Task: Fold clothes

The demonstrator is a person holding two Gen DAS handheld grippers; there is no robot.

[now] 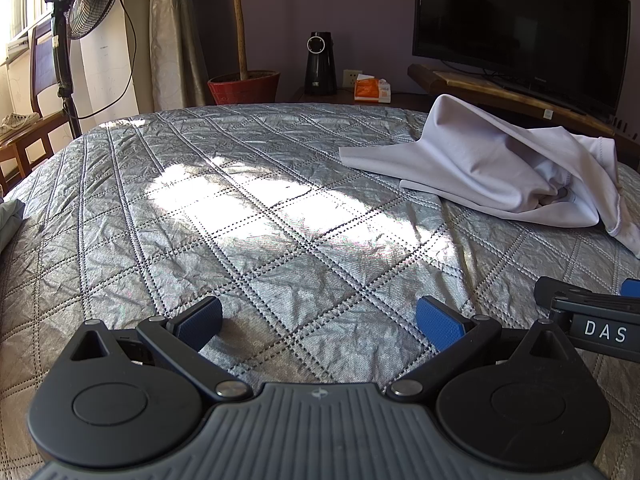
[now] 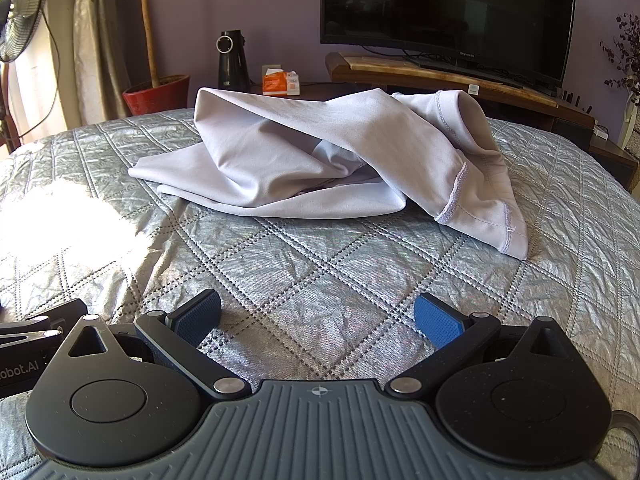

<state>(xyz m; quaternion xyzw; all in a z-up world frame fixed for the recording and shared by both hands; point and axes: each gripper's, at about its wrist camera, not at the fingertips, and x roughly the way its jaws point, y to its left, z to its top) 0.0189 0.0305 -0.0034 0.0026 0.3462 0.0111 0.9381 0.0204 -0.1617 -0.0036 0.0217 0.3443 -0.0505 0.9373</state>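
Both grippers, left gripper [image 1: 320, 322] and right gripper [image 2: 318, 320], hover spread wide and empty over the near quilt [image 2: 304, 276], seemingly poised to reach the crumpled pale garment [image 2: 320, 160] farther off.

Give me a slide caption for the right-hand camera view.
Open fingers hover over a quilted bedspread, facing a crumpled pale garment.

The bed [image 2: 320, 272] is covered with a silver-grey quilted spread stitched in a diamond pattern. A crumpled pale lilac garment [image 2: 320, 160] lies on it toward the far edge, right of centre.
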